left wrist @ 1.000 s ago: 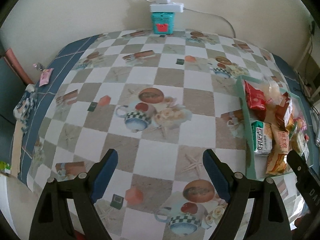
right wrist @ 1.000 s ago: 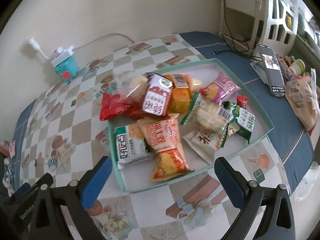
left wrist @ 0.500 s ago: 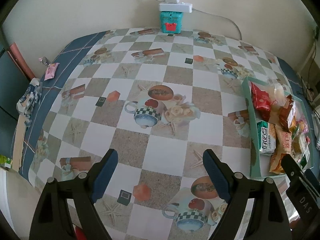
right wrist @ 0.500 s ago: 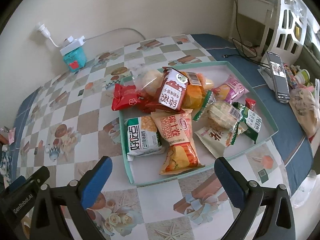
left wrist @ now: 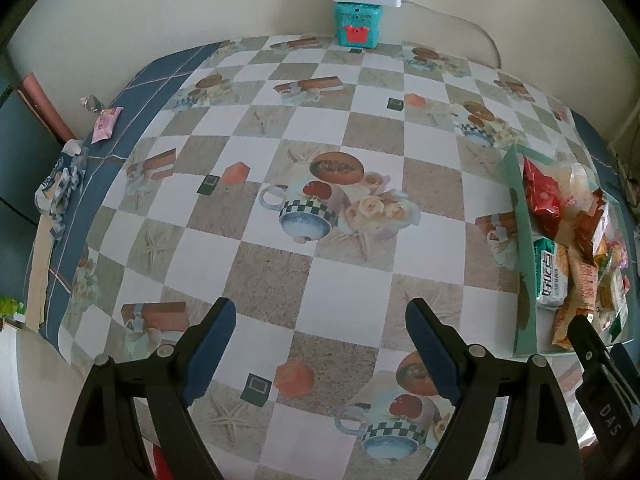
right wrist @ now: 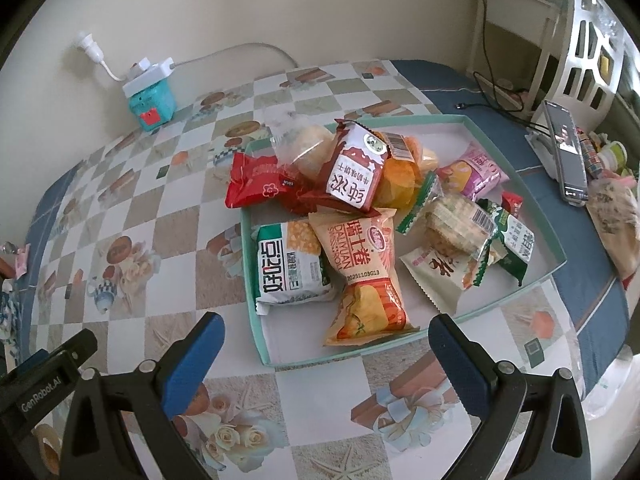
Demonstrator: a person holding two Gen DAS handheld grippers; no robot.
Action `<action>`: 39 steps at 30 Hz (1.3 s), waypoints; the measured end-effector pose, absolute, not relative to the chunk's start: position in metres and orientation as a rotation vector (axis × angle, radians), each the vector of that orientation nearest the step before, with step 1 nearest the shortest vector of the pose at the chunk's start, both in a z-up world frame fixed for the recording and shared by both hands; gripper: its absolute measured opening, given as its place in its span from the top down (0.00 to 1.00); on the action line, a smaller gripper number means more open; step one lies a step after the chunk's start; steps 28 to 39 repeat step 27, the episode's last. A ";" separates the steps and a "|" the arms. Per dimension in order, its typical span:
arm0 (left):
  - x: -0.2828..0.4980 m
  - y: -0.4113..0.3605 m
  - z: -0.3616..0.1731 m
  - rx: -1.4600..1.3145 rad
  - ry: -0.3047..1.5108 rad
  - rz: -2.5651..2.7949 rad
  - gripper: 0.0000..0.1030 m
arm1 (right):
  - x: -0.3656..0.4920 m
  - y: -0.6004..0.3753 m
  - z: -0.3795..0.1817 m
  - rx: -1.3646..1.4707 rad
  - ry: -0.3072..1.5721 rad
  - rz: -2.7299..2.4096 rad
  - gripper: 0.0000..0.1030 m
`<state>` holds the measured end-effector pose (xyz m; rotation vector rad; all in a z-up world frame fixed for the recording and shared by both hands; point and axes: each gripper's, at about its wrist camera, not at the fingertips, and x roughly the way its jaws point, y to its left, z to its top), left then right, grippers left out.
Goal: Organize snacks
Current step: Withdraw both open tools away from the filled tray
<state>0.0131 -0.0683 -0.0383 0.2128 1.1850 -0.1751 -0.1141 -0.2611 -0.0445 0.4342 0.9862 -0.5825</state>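
A checked tablecloth (left wrist: 320, 280) covers the table against a cream wall, with a teal box (right wrist: 152, 106) under a power strip at the back. The snacks (right wrist: 360, 208) lie heaped in a shallow teal tray (right wrist: 256, 320), overlapping loosely; the red packet (right wrist: 256, 184) hangs over the tray's left rim. Whether sorting is ahead or finished cannot be settled. The right gripper (right wrist: 326, 344) hovers before the tray's near edge, fingers spread, holding nothing. The left gripper (left wrist: 320, 336) is likewise spread and empty over bare cloth, which offers ample room left of the tray. A phone (right wrist: 566, 152) stands near the tray's right side.
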 end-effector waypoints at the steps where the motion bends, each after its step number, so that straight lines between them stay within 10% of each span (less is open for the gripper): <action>1: 0.014 -0.068 -0.039 0.215 1.188 -0.175 0.15 | -0.114 -0.262 -0.045 0.435 0.987 -0.583 0.00; 39: 0.012 -0.072 -0.039 0.240 1.179 -0.177 0.15 | -0.108 -0.260 -0.052 0.419 1.019 -0.572 0.00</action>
